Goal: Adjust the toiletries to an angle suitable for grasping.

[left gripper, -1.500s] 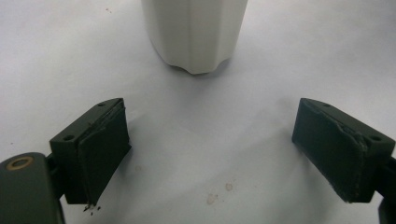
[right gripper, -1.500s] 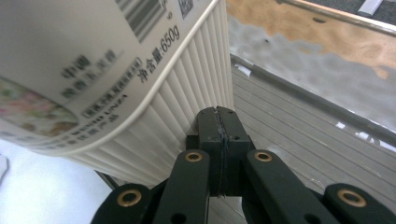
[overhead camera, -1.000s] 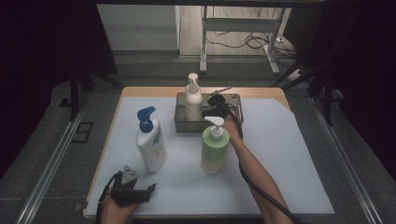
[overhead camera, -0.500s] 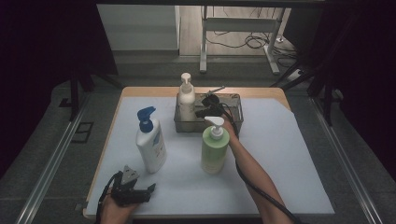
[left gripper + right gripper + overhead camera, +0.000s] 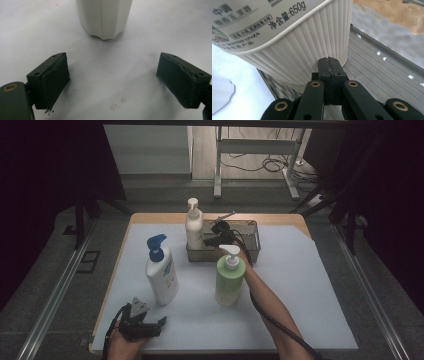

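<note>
Surface: your desk (image 5: 300, 310) wore a pale sheet; dark room, cabled floor behind.
Change: the cream bottle (image 5: 194, 225) had slid left along the metal tray (image 5: 250, 251) since a second earlier.
Count: three pump bottles, one tray.
Jaws: your right gripper (image 5: 329, 65) pressed together against the bottle; left gripper (image 5: 113, 77) apart, empty.

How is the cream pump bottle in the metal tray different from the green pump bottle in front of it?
The cream pump bottle stands inside the metal tray; the green pump bottle stands on the white table mat. The cream one has a ribbed cream body, the green one a smooth light green body. The shut right gripper is beside the cream bottle, not the green one. Both are upright with white pumps.
</note>
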